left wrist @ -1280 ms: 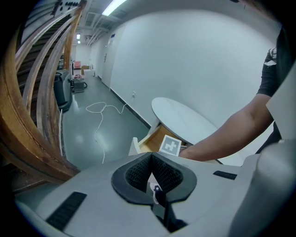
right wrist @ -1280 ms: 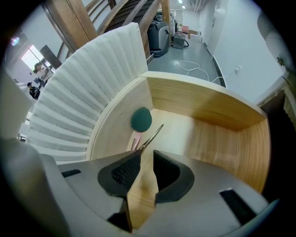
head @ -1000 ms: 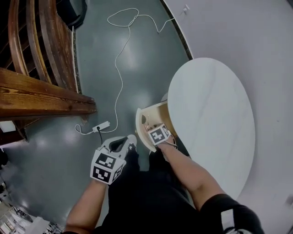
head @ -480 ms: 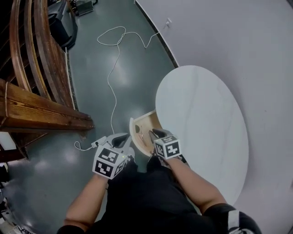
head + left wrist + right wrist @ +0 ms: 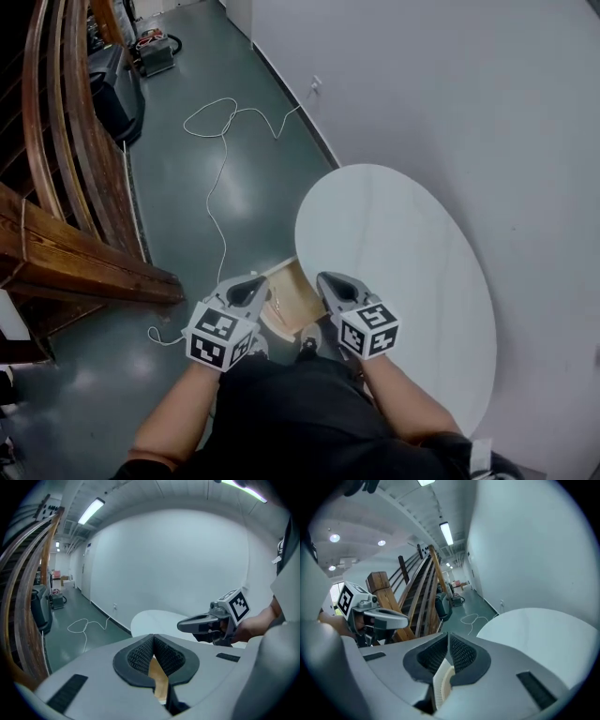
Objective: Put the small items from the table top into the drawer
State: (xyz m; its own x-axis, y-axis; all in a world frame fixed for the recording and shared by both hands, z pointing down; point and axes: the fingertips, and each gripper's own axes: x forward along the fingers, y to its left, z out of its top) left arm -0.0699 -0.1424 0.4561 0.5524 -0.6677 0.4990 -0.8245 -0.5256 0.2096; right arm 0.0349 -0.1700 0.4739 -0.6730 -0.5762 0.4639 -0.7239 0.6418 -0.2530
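The drawer (image 5: 286, 298) is pale wood with a curved front. It stands pulled open under the near left edge of the white oval bench (image 5: 403, 253); what it holds is too small to make out. In the head view it lies low between the left gripper (image 5: 153, 641) and the right gripper (image 5: 448, 641), both held above it and touching neither it nor the bench. The left jaws are pressed together on nothing. The right jaws have just been closing and now meet, with nothing between them. There is one drawer, one bench, two grippers, and one white cable (image 5: 220, 178) looping across the floor (image 5: 178, 244).
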